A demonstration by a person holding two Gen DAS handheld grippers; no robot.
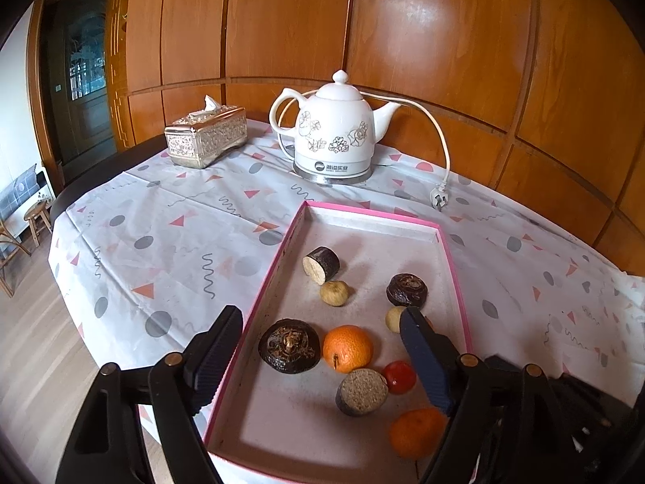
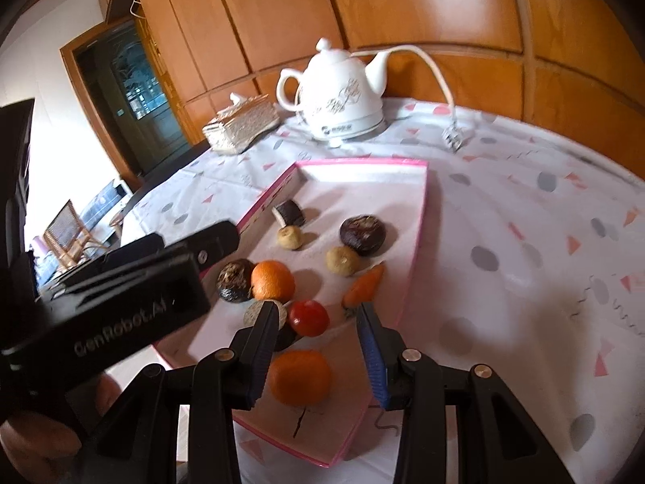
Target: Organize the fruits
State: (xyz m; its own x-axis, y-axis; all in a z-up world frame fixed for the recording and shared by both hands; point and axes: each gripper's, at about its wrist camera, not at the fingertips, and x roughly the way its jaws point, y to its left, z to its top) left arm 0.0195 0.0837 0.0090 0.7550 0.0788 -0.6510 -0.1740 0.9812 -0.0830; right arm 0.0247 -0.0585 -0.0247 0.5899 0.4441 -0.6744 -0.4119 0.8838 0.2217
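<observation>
A pink-rimmed tray (image 1: 375, 218) holds several fruits: two oranges (image 1: 347, 347) (image 1: 417, 433), a red tomato (image 1: 399, 377), dark round fruits (image 1: 289, 345), small tan ones (image 1: 334, 293) and cut brown cylinders (image 1: 321, 265). My left gripper (image 1: 320, 316) hangs over the tray's near left part, jaws wide open. The dark fruit and an orange lie below the gap, untouched. My right gripper (image 2: 314, 308) is open above the tomato (image 2: 309, 318) and the near orange (image 2: 300, 377), its pads clear of both. A carrot (image 2: 365, 286) lies by its right fingertip.
A white kettle (image 1: 334, 129) with cord and plug (image 1: 439, 197) stands at the back of the table. A silver tissue box (image 1: 205, 135) sits to its left. The patterned tablecloth (image 1: 161, 242) ends at the left table edge. The left gripper's body (image 2: 121, 306) crowds the right wrist view's left.
</observation>
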